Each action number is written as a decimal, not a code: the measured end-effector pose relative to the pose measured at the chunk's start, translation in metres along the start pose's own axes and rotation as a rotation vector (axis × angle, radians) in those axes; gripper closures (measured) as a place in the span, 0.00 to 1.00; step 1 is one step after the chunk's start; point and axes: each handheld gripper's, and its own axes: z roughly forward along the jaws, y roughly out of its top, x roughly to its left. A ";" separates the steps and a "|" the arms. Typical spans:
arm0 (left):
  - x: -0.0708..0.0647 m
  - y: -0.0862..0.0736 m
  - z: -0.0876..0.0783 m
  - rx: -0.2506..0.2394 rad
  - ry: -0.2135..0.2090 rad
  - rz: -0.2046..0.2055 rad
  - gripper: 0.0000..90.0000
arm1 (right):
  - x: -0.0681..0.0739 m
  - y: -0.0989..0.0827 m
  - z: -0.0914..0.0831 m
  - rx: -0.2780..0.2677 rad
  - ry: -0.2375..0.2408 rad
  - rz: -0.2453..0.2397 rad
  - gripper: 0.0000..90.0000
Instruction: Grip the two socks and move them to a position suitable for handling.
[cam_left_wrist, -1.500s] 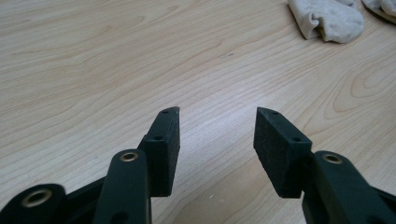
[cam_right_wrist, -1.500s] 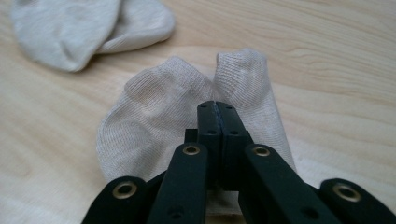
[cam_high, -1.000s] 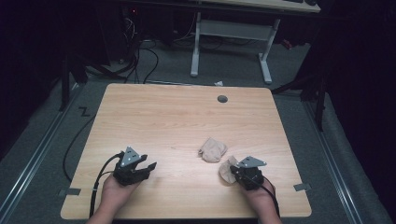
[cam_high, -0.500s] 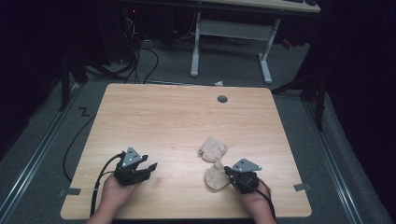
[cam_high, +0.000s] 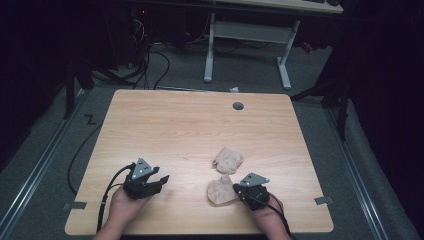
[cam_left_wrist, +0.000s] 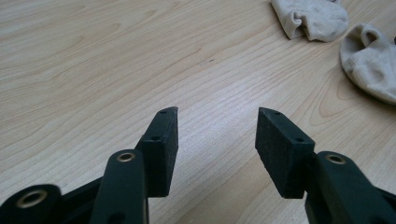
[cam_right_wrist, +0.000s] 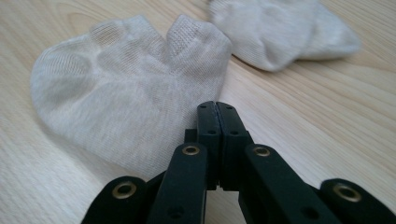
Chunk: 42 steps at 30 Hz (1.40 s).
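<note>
Two socks on the worktop's near right

The near sock (cam_high: 220, 191) lies on the worktop (cam_high: 175, 130) just left of the right hand-held gripper (cam_high: 239, 192); the far sock (cam_high: 228, 160) lies just behind it, the left hand-held gripper (cam_high: 159, 181) well apart leftward.

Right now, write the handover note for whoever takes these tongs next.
Left tongs: open, empty, resting near the table's front left.
Right tongs: shut, pinching the edge of the near sock as far as the right gripper view shows.
Far sock: crumpled just beyond, the two almost touching.
Done: near sock gripped, lying fairly flat.
Left: probably pairing or folding both socks; the far sock is untouched.
</note>
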 end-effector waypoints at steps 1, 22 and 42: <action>0.000 0.000 0.000 0.000 0.000 0.000 0.55 | 0.003 0.002 0.002 0.001 0.007 -0.012 0.99; 0.000 0.000 0.001 0.009 0.001 0.009 0.55 | 0.057 0.039 -0.004 -0.146 0.090 -0.103 0.80; -0.001 0.000 0.001 0.006 -0.002 0.008 0.55 | 0.092 0.044 0.028 -0.054 0.140 -0.195 0.62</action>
